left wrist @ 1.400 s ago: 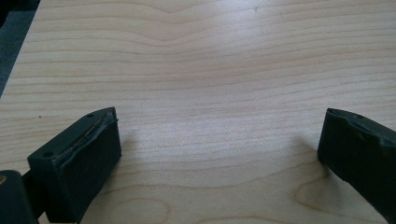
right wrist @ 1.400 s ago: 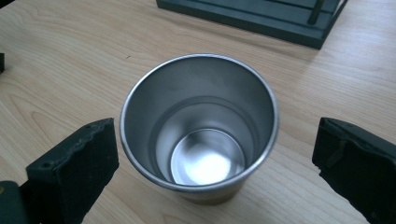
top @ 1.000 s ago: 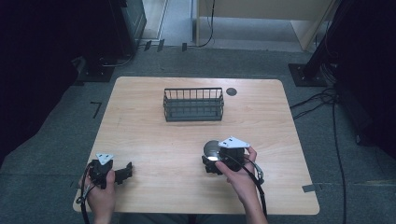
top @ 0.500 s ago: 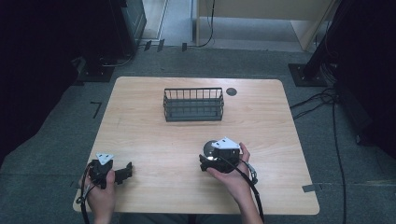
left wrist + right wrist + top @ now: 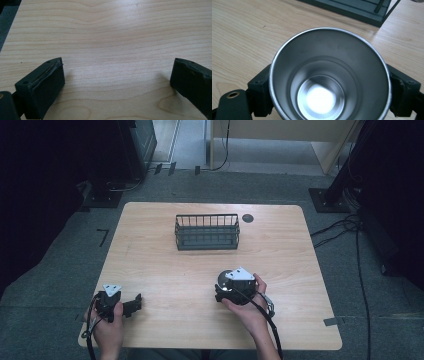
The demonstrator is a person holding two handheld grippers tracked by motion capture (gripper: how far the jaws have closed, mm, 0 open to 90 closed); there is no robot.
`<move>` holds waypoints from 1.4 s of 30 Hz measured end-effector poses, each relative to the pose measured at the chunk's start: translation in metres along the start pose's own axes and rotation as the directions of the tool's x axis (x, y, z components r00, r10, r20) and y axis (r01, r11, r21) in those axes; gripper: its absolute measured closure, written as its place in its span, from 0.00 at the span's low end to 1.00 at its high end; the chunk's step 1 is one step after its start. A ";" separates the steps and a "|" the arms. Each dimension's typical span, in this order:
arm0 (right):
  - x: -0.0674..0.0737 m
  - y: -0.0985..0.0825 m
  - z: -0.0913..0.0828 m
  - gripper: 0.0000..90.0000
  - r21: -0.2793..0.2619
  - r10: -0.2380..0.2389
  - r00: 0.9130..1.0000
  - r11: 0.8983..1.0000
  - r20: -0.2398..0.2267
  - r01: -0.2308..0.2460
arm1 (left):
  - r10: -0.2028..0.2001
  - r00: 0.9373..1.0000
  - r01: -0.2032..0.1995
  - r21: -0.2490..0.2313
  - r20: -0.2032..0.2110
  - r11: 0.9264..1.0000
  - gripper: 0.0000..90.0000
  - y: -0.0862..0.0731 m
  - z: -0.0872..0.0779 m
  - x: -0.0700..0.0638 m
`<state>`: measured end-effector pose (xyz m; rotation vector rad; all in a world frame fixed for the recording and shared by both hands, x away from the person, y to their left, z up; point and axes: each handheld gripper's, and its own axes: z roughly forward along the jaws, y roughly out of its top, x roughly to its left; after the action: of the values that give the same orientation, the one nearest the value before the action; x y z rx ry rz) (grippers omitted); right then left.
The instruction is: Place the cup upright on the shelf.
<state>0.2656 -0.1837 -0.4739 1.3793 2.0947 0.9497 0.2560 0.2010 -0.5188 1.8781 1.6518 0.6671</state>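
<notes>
Near the wire basket (image 5: 207,232), the right gripper (image 5: 329,100), held level, has just closed onto the steel cup (image 5: 329,75); the left gripper (image 5: 117,80) rests wide open, empty.

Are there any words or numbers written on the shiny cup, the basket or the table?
None: no word, number or label can be read anywhere.
The metal cup, held in the right tongs, is plain inside.
The wire basket and the table carry no writing.
</notes>
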 end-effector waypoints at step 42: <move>-0.009 0.048 -0.002 0.15 -0.036 -0.008 0.999 0.999 -0.033 0.007 | 0.004 1.000 -0.004 -0.001 0.007 1.000 0.00 0.000 0.000 -0.001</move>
<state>0.2971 -0.1803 -0.4363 1.3457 2.0954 1.0081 0.2553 0.1997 -0.5189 1.8816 1.6430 0.6630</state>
